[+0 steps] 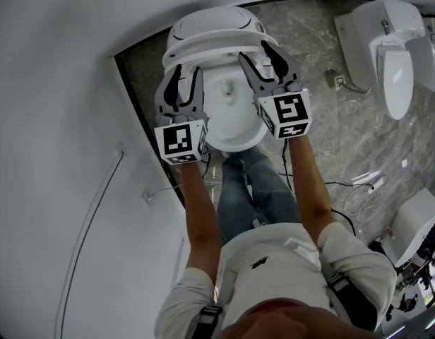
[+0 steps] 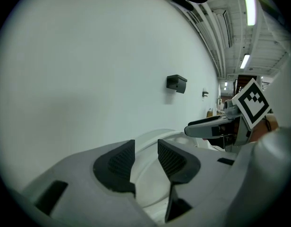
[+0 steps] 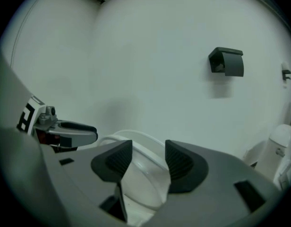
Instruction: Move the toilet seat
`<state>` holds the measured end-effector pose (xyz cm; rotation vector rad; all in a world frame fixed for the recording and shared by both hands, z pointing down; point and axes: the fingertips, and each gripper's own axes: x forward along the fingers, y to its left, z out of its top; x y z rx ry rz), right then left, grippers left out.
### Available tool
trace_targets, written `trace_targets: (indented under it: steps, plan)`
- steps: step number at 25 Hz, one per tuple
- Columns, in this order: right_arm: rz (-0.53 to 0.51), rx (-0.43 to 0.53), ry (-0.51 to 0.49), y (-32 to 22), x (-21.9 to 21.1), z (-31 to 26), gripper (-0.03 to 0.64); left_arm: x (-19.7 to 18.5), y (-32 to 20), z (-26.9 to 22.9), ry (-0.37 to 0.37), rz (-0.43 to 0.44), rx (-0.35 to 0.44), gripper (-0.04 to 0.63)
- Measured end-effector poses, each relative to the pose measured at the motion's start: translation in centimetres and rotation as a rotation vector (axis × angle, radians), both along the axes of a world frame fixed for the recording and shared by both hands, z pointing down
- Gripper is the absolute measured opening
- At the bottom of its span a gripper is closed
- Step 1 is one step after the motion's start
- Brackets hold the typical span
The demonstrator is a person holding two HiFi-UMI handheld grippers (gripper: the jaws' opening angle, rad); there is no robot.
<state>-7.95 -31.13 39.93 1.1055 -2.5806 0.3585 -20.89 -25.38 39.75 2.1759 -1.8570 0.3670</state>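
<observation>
A person stands facing a white toilet at twelve o'clock, with a gripper in each hand stretched out over it. The toilet seat (image 1: pixel 214 50) is a glossy white oval ring with a smooth, rounded rim. It is lifted off the bowl (image 1: pixel 231 122) and tilted up toward the domed lid (image 1: pixel 214 21), which stands raised behind it. Below it the bowl's opening is in plain sight.

The left gripper (image 1: pixel 183 74) is at the seat's ten o'clock side and the right gripper (image 1: pixel 253 50) at its two o'clock side. Both point forward and a little down.

The left gripper view shows its dark ribbed pads (image 2: pixel 118 163) a narrow gap apart, with the white curve of the seat showing between them. I see no clear pinch there. In the right gripper view the pads (image 3: pixel 179 164) are spread wider, with the seat's thin shining edge running up through the gap, and neither pad is pressed onto it.

A plain white wall (image 1: pixel 55 119) runs along the nine o'clock side, and a small black holder (image 3: pixel 226 61) is fixed to the wall behind the toilet. The floor (image 1: pixel 323 126) is grey marbled stone. A second white toilet (image 1: pixel 394 55) sits well apart at two o'clock, and loose cables (image 1: pixel 362 189) lie at about four o'clock.
</observation>
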Motion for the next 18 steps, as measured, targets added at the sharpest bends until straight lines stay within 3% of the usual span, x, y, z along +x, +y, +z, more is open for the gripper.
trace_targets:
  steps: [3,10,18]
  plan:
    - [-0.033,0.044,-0.015,0.8,-0.5,-1.4,0.226,0.2,0.3,-0.6,0.004,0.002,0.013,0.139]
    - [-0.096,0.114,-0.048,4.0,-1.0,-4.4,0.075,1.2,1.6,-2.0,0.025,0.029,0.042,0.057]
    - [-0.096,0.105,-0.053,7.2,0.4,-5.2,0.037,2.5,4.3,-4.0,0.028,0.059,0.077,0.040]
